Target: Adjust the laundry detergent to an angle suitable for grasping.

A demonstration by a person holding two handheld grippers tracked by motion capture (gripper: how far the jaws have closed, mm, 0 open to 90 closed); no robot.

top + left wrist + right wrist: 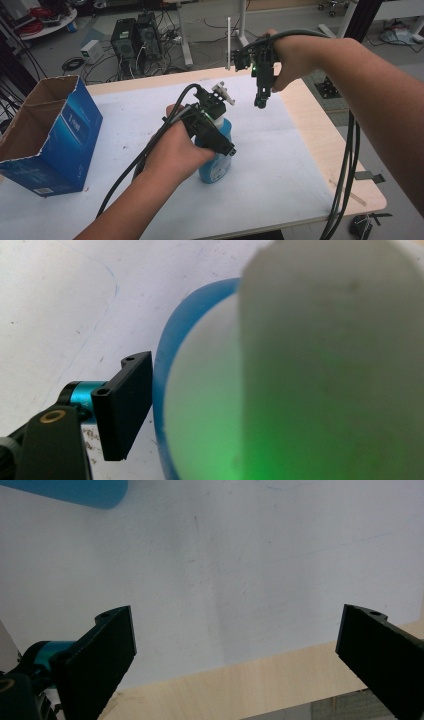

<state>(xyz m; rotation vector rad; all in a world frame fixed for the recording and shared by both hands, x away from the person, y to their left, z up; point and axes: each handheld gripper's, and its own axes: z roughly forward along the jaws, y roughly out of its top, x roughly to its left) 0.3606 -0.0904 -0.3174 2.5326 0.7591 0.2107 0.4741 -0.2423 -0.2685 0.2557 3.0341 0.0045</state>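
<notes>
The blue bottle [216, 161] stood upright near the middle of the white table [280, 150], where both hands could reach it. The left gripper [220, 134] came at its white neck from about nine o'clock; whether its jaws already pinched the neck could not be told, though one jaw sat just beside it, probably to steady the bottle. The right gripper [260, 100] hung at one o'clock, jaws spread and empty. The cardboard box [50, 135] stood open at nine o'clock, well apart.
</notes>
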